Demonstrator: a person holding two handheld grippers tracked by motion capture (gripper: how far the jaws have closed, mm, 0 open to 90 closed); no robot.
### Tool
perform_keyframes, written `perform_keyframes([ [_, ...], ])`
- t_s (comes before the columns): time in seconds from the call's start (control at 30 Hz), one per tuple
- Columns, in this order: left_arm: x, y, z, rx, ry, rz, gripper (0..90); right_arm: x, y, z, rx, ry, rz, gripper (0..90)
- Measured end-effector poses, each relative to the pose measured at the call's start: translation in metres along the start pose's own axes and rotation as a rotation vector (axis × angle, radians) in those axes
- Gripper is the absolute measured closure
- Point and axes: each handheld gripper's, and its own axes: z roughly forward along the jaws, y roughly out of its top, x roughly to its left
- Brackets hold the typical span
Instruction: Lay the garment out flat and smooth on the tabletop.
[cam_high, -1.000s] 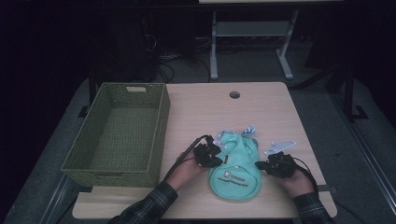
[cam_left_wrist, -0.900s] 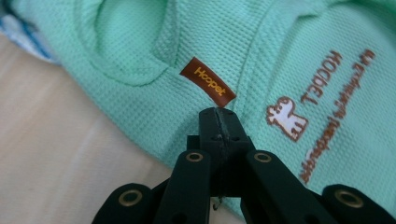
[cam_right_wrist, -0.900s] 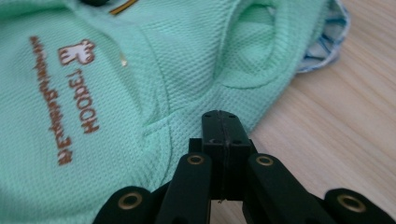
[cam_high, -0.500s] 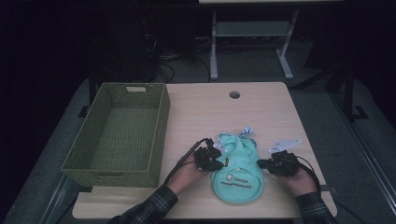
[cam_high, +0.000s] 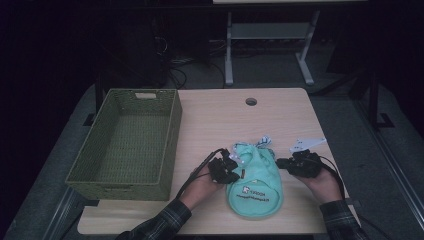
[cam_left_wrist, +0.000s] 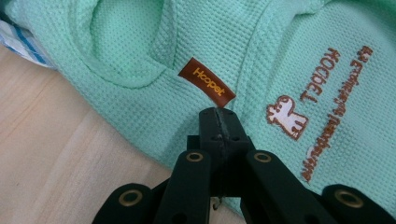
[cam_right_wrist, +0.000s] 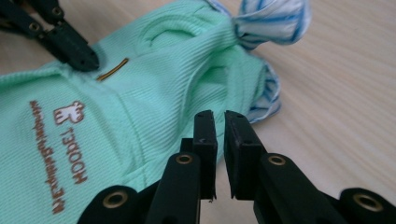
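A small mint-green garment (cam_high: 252, 182) with brown embroidered lettering and a brown "Hoopet" tag (cam_left_wrist: 207, 82) lies flat near the table's front edge. My left gripper (cam_high: 239, 173) is at its left side. Its jaws are shut, with the tip (cam_left_wrist: 217, 114) resting on the fabric just below the tag; I see no cloth between them. The same gripper (cam_right_wrist: 86, 60) appears at the top left of the right gripper view. My right gripper (cam_high: 280, 162) is at the garment's right edge (cam_right_wrist: 140, 107). Its jaws (cam_right_wrist: 219, 119) stand a narrow gap apart, holding nothing.
A blue-and-white striped cloth (cam_high: 263, 141) pokes out from the garment's far end (cam_right_wrist: 271, 18). A green woven basket (cam_high: 172, 135), with nothing in it, stands on the table's left half. A cable hole (cam_high: 251, 101) sits near the far edge.
The garment and both hands have shifted slightly toward the table's front edge. The right gripper has come closer to the garment's right side.
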Motion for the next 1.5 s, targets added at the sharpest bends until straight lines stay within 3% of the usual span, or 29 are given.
perform_keyframes([
  [0.17,0.000,0.000,0.000,0.004,0.001,0.005,89.8,-0.010,0.006,-0.001,-0.018,-0.009,-0.001,82.9],
  [0.37,0.000,0.000,0.000,-0.001,0.004,0.002,89.8,-0.024,0.017,0.001,-0.033,-0.010,0.032,82.9],
  [0.57,0.001,0.000,0.000,0.007,-0.001,0.002,89.8,-0.035,0.029,0.014,-0.036,0.004,0.044,83.0],
  [0.9,0.001,0.000,0.000,0.001,-0.006,-0.007,89.8,-0.037,0.030,0.046,0.029,0.020,0.052,85.6],
  [1.03,0.002,0.000,0.000,0.002,-0.007,-0.007,89.8,-0.042,0.025,0.050,0.023,0.026,0.085,85.8],
  [1.27,0.002,0.000,0.000,0.005,-0.007,-0.004,89.8,-0.042,0.022,0.057,0.002,0.084,0.106,79.3],
  [1.5,0.002,0.000,0.000,0.003,-0.008,-0.006,89.8,-0.036,0.020,0.065,0.039,0.078,0.070,81.1],
])
